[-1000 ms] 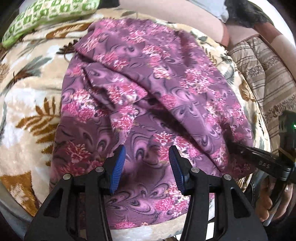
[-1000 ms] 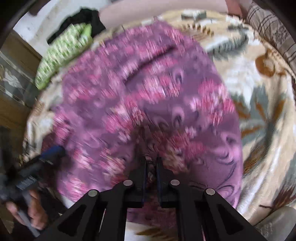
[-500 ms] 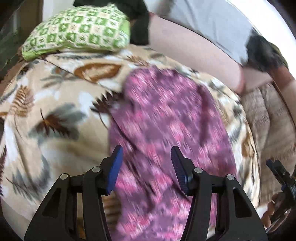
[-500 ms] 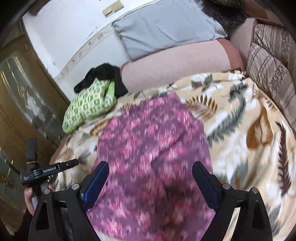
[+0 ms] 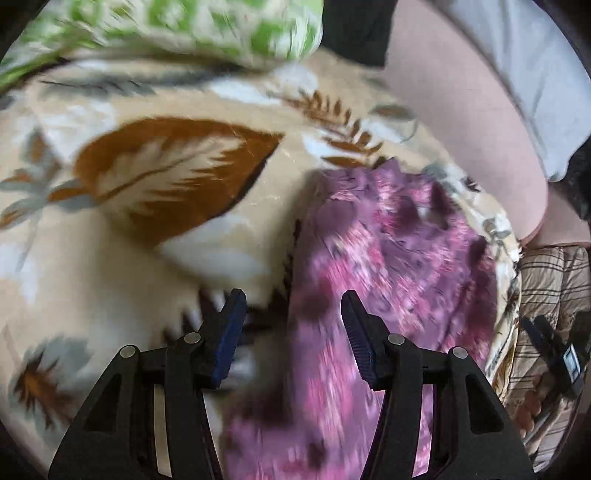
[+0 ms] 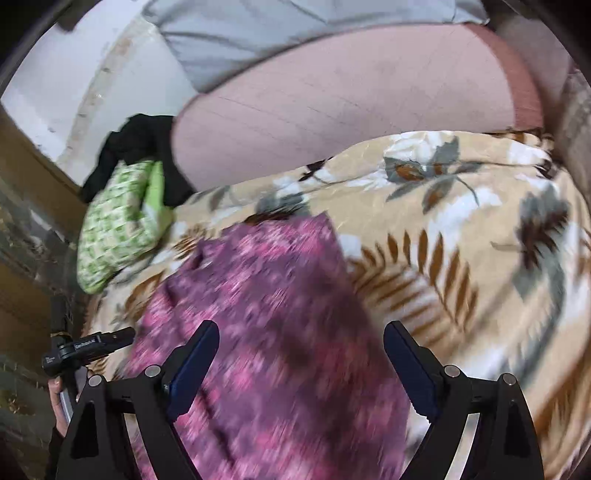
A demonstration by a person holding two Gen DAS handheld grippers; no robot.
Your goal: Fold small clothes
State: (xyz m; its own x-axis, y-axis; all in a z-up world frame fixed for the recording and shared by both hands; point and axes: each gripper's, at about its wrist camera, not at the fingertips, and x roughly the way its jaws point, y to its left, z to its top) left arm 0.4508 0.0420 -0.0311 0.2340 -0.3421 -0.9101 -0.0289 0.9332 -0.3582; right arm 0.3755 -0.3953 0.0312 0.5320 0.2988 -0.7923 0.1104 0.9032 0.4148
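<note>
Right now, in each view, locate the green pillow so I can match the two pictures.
Left wrist: green pillow along the top edge, blurred.
Right wrist: green pillow at left, middle height, beside black cloth.
Shared landmark: purple garment on the leaf blanket.

Garment: purple, pink floral print. Blanket: beige, with brown, grey and white leaf motifs. Cushion: green-and-white check. Bolster: plain dusty pink. Pillow: plain grey. Both grippers' frames black, pads dark blue.
</note>
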